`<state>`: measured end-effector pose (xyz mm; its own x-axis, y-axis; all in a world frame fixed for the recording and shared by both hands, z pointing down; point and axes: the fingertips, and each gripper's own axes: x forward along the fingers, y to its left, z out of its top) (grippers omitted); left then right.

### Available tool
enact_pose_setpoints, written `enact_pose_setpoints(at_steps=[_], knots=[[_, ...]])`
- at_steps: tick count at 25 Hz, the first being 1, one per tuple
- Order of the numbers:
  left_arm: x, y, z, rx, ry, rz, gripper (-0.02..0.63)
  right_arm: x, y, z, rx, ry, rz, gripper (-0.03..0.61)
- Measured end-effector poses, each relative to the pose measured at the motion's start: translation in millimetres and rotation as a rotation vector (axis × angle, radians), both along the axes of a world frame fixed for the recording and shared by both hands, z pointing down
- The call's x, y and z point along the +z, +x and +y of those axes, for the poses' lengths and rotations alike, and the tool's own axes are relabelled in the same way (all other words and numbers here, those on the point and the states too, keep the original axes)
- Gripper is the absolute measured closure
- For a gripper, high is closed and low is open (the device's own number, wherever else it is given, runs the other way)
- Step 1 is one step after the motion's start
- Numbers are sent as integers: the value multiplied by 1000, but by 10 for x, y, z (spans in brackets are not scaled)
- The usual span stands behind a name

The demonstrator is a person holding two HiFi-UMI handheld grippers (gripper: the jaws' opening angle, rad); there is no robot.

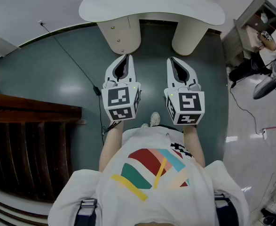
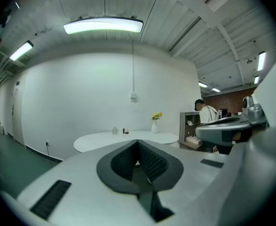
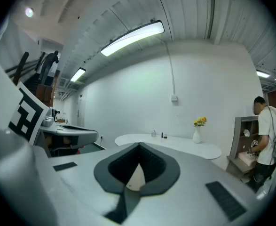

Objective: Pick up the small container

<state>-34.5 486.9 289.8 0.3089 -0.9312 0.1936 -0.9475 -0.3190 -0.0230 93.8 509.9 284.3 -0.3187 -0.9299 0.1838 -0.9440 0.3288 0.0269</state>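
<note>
**A:** Where was the small container (image 2: 114, 131)?

**B:** It stood on the white table (image 1: 152, 4), close to the far edge by the wall and left of the middle. Two little dark things (image 2: 124, 131) stood just beside it. They were too small to make out. A white vase (image 2: 154, 126) with yellow flowers stood along the same edge, nearer the right end.

**A:** And the claws?

**B:** The left gripper (image 1: 125, 58) and the right gripper (image 1: 171, 60) were held side by side and roughly level, short of the table's near edge and above the green floor (image 1: 53, 79). Both were well apart from the container.

**A:** Were they gripping anything?

**B:** No. In its own view, the left gripper's (image 2: 138, 141) jaws met at the tips with nothing between them. The right gripper (image 3: 139, 145) was closed in the same way and also empty. The right gripper view showed the container (image 3: 153, 133) far off at the back edge of the table (image 3: 175, 144), with the vase (image 3: 197, 134) to its right.

**A:** What else was around?

**B:** A grey shelf unit (image 1: 250, 22) stood off the table's right end, with a person (image 3: 264, 135) at it. Dark wooden furniture (image 1: 29, 126) was on the left, and a black cable (image 1: 72, 55) trailed across the floor.
</note>
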Motion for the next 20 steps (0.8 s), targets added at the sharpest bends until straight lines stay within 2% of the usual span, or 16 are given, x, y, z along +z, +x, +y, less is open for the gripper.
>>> enact_pose_setpoints(at_steps=[13, 20], knots=[[13, -14, -119, 15, -16, 22, 597, 67, -50, -93, -9, -17, 16, 566], [25, 38, -204, 19, -23, 38, 597, -11, -27, -143, -31, 11, -37, 566]])
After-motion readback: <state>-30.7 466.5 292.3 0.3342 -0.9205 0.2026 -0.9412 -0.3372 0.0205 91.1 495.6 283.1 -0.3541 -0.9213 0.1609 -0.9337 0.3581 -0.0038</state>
